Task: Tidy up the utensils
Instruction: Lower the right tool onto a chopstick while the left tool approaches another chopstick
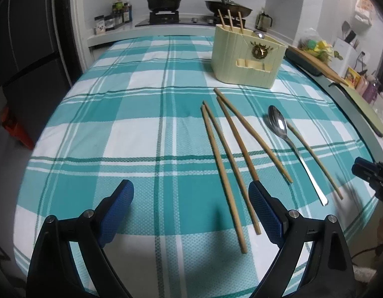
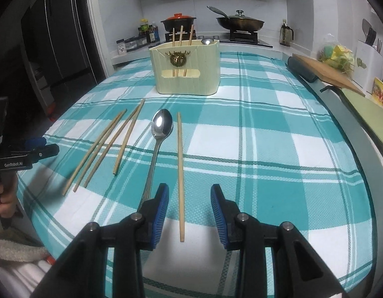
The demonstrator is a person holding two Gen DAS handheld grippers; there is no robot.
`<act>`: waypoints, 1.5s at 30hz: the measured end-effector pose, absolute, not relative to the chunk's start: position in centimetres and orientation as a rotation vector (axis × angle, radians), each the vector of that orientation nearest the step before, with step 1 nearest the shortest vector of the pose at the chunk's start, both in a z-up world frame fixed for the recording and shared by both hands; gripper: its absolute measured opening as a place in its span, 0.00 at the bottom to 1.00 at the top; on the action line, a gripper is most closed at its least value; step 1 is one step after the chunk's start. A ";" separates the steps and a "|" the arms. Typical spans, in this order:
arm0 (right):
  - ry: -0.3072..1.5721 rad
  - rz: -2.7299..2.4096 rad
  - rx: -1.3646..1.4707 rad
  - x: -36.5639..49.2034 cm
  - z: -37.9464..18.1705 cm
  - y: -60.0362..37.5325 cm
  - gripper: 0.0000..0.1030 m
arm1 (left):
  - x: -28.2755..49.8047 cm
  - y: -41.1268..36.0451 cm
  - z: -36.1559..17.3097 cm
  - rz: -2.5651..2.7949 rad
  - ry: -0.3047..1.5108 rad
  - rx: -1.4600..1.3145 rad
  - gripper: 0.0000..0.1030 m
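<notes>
In the right wrist view, the right gripper (image 2: 189, 198) is hovering at the lower centre with its blue fingers (image 2: 161, 213) spread and pinching nothing. 1 lone chopstick (image 2: 180, 173) is lying on the checked cloth (image 2: 278, 149) with its near end inside the gap between them, closer to the left finger. The spoon (image 2: 157, 144) is lying just left of that chopstick, its handle end passing behind the left finger and its bowl pointing toward the top of the frame. 4 more chopsticks (image 2: 106, 149) are fanning out at centre left.

In the left wrist view, the left gripper (image 1: 191, 198) is sitting at the bottom with its fingers (image 1: 116, 213) spread wide and empty. The near ends of 2 chopsticks are reaching into the gap just inside the right finger, and a third is running behind that finger's tip.

The cream utensil holder (image 2: 189, 69) is standing upright on the bench at upper centre, with 3 chopsticks and a spoon bowl rising out of its top and a gold deer-head ornament on its front.

At the left edge of the right wrist view, the other gripper's body is reading "GenRobot.AI".
</notes>
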State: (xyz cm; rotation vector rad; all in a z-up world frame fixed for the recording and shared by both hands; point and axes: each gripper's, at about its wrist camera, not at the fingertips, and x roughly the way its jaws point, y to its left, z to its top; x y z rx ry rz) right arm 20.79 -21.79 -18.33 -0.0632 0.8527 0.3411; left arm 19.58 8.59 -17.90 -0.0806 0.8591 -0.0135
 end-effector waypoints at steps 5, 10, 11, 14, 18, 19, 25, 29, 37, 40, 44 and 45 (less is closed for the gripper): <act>0.863 0.344 -0.052 21.8 -18.4 -21.6 0.34 | 20.6 8.7 -18.7 -0.025 0.872 -0.101 0.91; 0.894 0.362 -0.055 22.6 -18.8 -20.7 0.34 | 21.9 8.3 -18.9 -0.039 0.874 -0.090 0.91; 0.901 0.366 -0.069 22.7 -18.8 -20.5 0.34 | 22.4 8.3 -19.0 -0.038 0.877 -0.089 0.91; 0.914 0.372 -0.123 23.5 -18.9 -19.4 0.34 | 23.9 8.4 -19.3 -0.030 0.887 -0.099 0.91; 0.910 0.395 -0.147 25.4 -18.6 -18.2 0.34 | 25.8 8.5 -19.9 -0.018 0.895 -0.113 0.91; 0.909 0.404 -0.146 26.0 -18.6 -18.0 0.34 | 26.1 8.5 -20.1 -0.014 0.898 -0.114 0.91; 0.962 0.431 -0.148 29.7 -20.4 -16.6 0.34 | 27.8 8.1 -21.0 0.003 0.917 -0.107 0.91; 0.985 0.427 -0.187 31.0 -22.0 -15.7 0.31 | 28.4 7.8 -21.4 0.030 0.921 -0.064 0.91; 0.964 0.418 -0.291 31.2 -23.3 -13.9 0.24 | 29.4 7.6 -22.5 0.082 0.941 -0.002 0.91; 0.955 0.404 -0.305 31.4 -23.3 -13.7 0.19 | 29.7 7.9 -22.9 0.083 0.946 -0.026 0.92; 0.947 0.367 -0.319 31.6 -23.3 -13.9 0.10 | 29.7 8.3 -22.8 0.083 0.943 -0.043 0.88; 0.949 0.354 -0.315 31.7 -23.3 -14.1 0.08 | 29.7 8.4 -22.8 0.082 0.943 -0.042 0.88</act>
